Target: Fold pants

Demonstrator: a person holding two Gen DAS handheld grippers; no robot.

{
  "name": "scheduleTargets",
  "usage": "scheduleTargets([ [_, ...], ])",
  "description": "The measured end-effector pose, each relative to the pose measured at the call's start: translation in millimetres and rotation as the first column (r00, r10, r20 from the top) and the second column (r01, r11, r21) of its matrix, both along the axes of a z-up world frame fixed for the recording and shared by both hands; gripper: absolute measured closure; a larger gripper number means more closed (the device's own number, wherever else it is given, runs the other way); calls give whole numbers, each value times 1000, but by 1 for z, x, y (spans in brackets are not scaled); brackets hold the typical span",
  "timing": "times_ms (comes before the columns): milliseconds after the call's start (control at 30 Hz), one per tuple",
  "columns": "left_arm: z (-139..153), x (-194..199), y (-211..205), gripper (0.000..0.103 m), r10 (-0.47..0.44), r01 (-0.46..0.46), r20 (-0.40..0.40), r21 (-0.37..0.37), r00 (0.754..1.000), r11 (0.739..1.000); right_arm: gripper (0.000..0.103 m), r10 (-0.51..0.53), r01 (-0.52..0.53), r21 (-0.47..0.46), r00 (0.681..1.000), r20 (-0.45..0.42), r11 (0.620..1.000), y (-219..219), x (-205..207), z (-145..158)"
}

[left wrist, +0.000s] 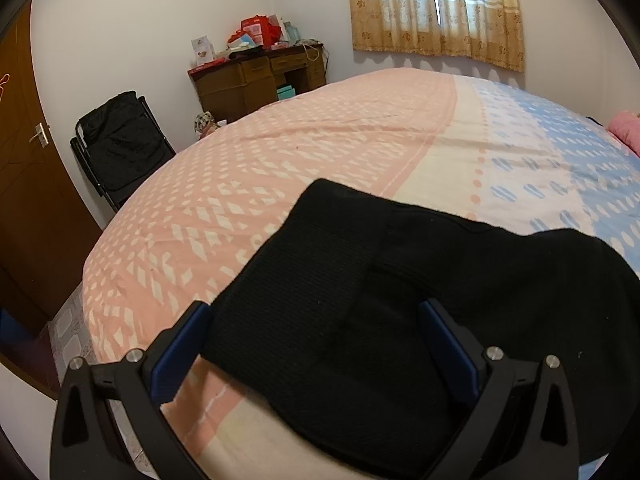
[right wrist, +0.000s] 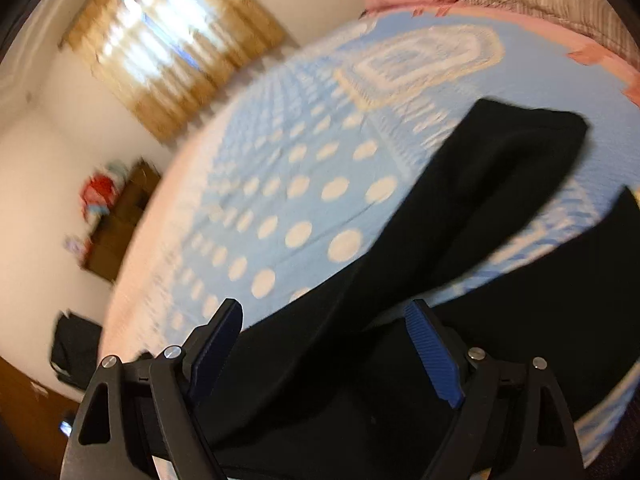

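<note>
Black pants (left wrist: 360, 300) spread on the bed (left wrist: 280, 152), left gripper (left wrist: 316, 344) and right gripper (right wrist: 324, 344) fingers apart, ungrasped; next, seemingly, pinching an edge to fold.

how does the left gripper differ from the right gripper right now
The left gripper hovers over a broad, flat part of the black pants; the right gripper sits over narrower legs. The left view is sharp over the bedsheet's pink part; the right is blurred over blue. Both have jaws open.
</note>
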State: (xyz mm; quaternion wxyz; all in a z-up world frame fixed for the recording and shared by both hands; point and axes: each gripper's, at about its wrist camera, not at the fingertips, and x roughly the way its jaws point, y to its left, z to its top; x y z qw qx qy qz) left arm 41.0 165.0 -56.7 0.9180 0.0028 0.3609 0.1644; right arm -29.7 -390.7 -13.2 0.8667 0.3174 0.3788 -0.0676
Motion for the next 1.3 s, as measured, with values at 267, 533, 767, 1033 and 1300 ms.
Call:
scheduleTargets([
  [267, 0, 0, 2, 0, -8, 8, 4, -5, 1000, 1000, 97, -54, 53, 124, 999, 4, 991, -14, -20, -26],
  [533, 0, 0, 0, 0, -6, 6, 6, -1, 1000, 1000, 93, -107, 86, 214, 991, 86, 973, -7, -135, -30],
  [767, 2, 1, -1, 0, -5, 5, -1, 1, 1000, 1000, 91, -178, 179, 142, 984, -22, 973, -29, -160, -30],
  [1033, 2, 2, 0, 0, 2, -2, -3, 10, 1000, 1000, 22, -84, 110, -475, 994, 77, 873, -7, -97, 45],
  [1300, 2, 3, 1, 0, 5, -5, -6, 11, 1000, 1000, 43, -240, 51, -603, 941, -237, 796, -40, 25, -17],
])
